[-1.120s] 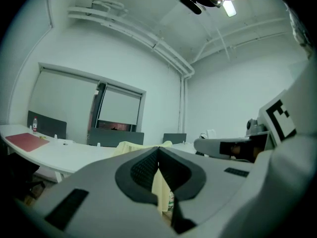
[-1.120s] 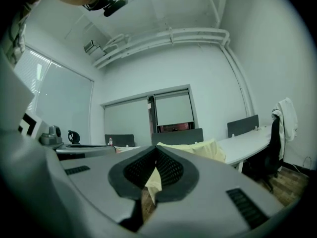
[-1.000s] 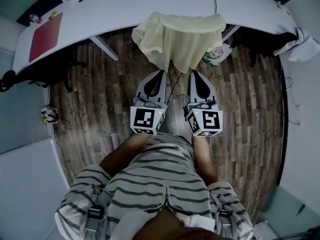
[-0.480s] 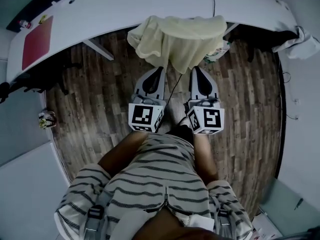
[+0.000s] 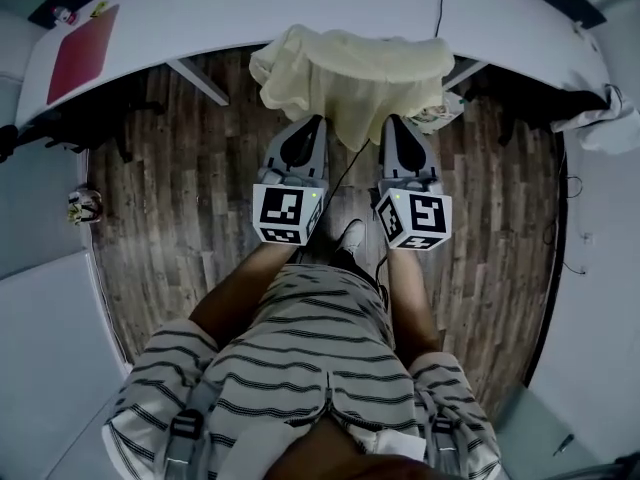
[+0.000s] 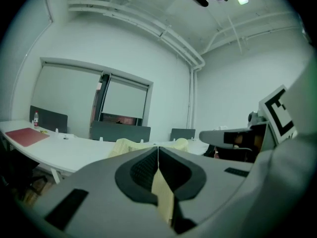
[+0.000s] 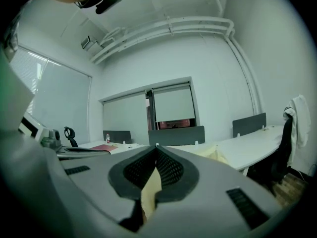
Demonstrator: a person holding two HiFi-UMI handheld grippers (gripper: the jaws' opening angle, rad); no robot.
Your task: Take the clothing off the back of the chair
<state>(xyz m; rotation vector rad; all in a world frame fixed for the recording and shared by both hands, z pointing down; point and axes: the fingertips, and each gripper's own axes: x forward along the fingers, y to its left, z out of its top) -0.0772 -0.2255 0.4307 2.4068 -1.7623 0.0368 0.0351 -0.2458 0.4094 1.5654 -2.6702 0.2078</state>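
Observation:
A pale yellow garment (image 5: 355,73) hangs over a chair back at the edge of the white desk (image 5: 250,8); the chair itself is hidden beneath it. My left gripper (image 5: 312,120) and right gripper (image 5: 392,120) point at it side by side, their tips at the cloth's lower edge. Both are shut, and I cannot see cloth pinched at either tip. In the left gripper view the closed jaws (image 6: 158,148) sit in front of the garment (image 6: 124,145). The right gripper (image 7: 156,147) likewise faces the garment (image 7: 213,151). Yellow shows through the slot behind each pair of tips.
A red folder (image 5: 85,53) lies on the desk's left end. A white cloth (image 5: 600,118) hangs at the far right. A patterned bag (image 5: 440,116) sits under the desk by the chair. A small object (image 5: 82,206) stands on the wood floor at left.
Both grippers have moved forward together toward the yellow garment, from short of it to its lower edge. The jaws stayed shut throughout.

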